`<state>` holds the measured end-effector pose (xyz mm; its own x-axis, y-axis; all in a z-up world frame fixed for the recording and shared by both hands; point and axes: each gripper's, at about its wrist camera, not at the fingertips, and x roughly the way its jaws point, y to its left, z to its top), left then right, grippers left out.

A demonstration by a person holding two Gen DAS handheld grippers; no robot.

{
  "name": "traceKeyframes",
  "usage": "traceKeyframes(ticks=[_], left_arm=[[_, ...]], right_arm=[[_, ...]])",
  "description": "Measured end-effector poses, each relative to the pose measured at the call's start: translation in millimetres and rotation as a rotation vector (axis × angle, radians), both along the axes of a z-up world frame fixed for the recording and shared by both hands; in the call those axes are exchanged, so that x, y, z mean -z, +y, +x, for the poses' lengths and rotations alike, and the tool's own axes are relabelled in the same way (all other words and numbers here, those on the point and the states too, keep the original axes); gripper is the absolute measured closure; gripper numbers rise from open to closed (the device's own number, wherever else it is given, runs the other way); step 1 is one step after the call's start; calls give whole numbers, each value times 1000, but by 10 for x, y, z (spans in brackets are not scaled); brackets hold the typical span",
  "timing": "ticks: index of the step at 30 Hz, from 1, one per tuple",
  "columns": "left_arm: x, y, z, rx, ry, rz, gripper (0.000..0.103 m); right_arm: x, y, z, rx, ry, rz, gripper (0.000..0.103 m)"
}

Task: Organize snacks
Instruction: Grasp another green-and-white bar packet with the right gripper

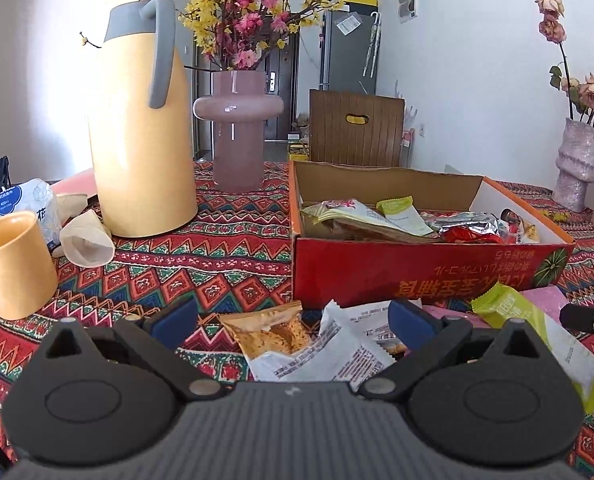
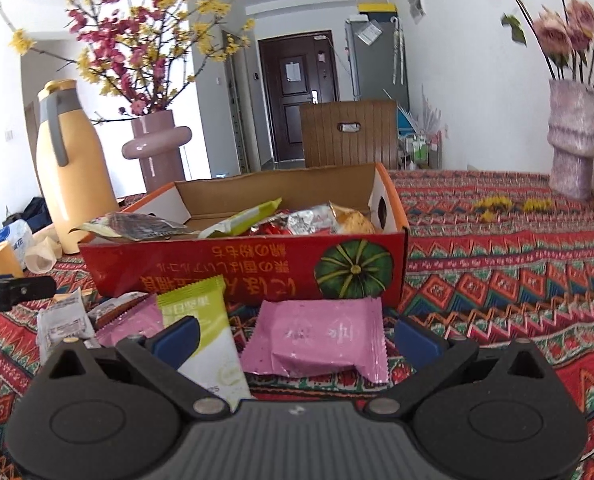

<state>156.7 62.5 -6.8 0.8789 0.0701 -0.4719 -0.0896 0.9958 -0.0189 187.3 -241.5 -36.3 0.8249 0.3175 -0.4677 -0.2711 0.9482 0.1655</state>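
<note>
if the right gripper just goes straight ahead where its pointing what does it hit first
Most likely the pink snack packet, lying flat between the open jaws of the right gripper. Past it stands the red cardboard box. Depth is hard to judge through the fisheye.

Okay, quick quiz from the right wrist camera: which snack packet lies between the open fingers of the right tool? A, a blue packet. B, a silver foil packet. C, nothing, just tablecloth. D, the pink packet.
D: the pink packet lies flat on the tablecloth in front of the red box, between the spread fingers of the right tool, not yet gripped.
</note>
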Motion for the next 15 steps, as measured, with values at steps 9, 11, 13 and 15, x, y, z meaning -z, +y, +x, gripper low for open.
traceKeyframes(ticks=[9,11,13,15], left_arm=[[-1,3,-14,-12,-8,-2,0],[0,5,-15,-15,-8,-4,0],[-3,11,-21,-19,-10,-6,0],[-6,21,-28,-21,-12,-11,0]], right_arm=[[45,-1,39,-19,13,25,0],[48,7,35,-24,13,23,0],[52,28,31,-30,14,15,0],[56,44,26,-36,15,7,0]])
